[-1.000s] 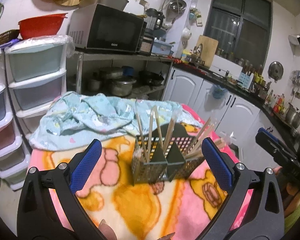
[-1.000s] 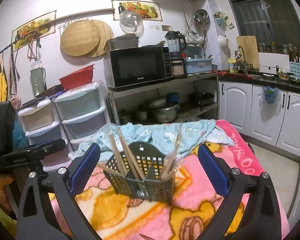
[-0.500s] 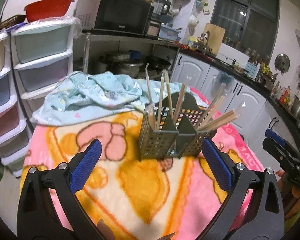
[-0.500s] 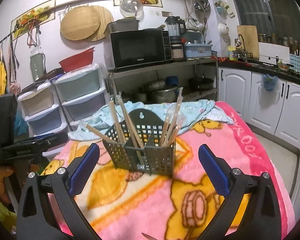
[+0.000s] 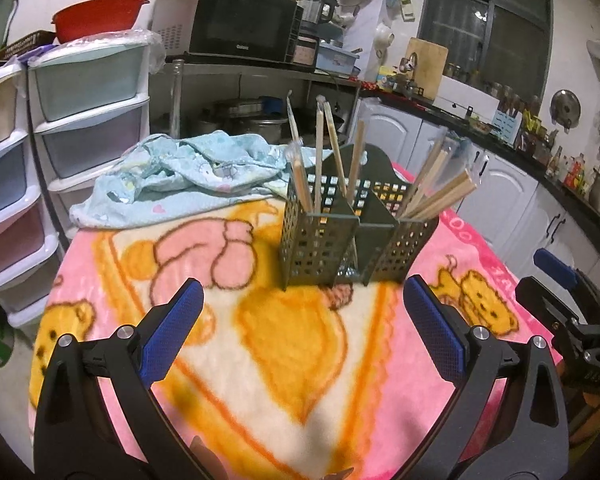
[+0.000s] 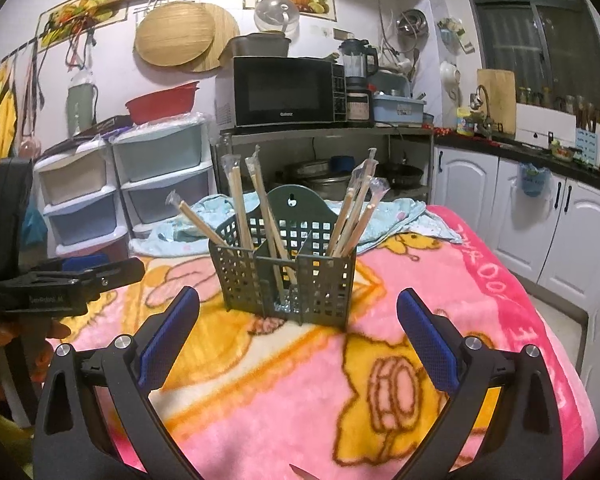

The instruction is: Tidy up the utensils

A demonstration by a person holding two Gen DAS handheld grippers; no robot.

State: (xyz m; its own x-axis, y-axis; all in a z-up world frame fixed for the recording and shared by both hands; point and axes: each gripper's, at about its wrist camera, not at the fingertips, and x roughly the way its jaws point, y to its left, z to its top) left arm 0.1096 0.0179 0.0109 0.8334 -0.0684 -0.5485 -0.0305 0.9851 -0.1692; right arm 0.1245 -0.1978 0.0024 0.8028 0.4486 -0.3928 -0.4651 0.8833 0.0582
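While both tongs [image 5: 300,334] [image 6: 298,330] gape empty, chopsticks [image 6: 260,208] stand upright—tips fanning outward—in caddy [image 6: 288,276].

Indoor artificial light, moderately bright, with a warm cast; the window [image 5: 484,20] is dark. Both views show strong fisheye bending, and black vignette fills the corners. The blanket [image 5: 260,344] looks soft and slightly smeared (motion blur likely) below the utensil caddy [image 6: 288,276]. A dim shadow lies on the blanket just in front of the caddy. Background shelves behind it are sharp enough.
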